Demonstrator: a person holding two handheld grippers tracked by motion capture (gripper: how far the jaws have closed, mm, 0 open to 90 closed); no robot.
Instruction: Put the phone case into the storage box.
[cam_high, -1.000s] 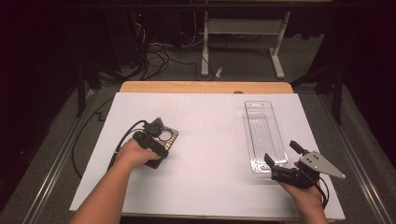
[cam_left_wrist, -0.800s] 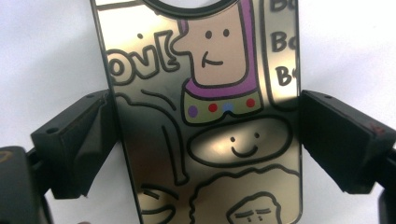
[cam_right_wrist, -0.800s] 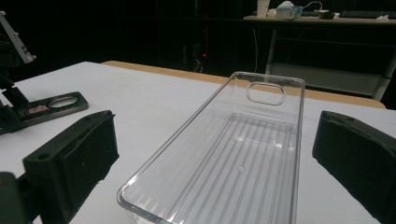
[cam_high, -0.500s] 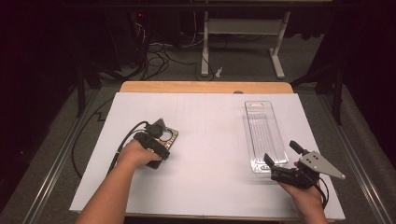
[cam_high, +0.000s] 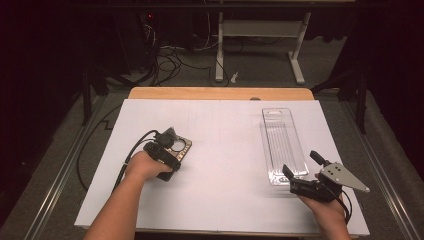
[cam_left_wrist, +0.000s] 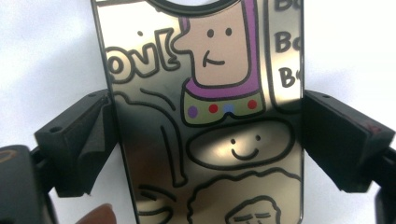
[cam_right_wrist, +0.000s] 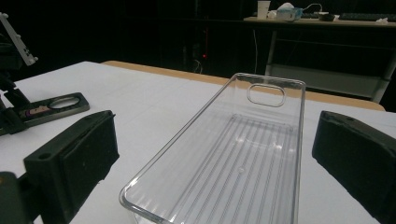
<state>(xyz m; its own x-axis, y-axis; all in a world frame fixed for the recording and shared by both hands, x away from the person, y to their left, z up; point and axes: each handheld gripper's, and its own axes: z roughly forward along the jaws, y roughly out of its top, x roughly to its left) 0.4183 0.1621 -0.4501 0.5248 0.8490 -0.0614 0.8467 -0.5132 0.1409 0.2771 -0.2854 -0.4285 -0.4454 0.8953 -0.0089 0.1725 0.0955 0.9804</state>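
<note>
The left gripper (cam_high: 172, 144) pinches the flat cartoon-printed phone case (cam_left_wrist: 205, 112) between its jaws at the table's nine o'clock, apparently ready to lift, while the right gripper (cam_high: 305, 172) waits wide open around the clear tray's (cam_right_wrist: 261, 140) near end at four o'clock.

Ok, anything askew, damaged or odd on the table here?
Nothing stands out. The clear tray lies flat and undamaged, with the right gripper open at its near end. The left gripper closes on the edges of the cartoon-printed case, which lies flat on the table.
</note>
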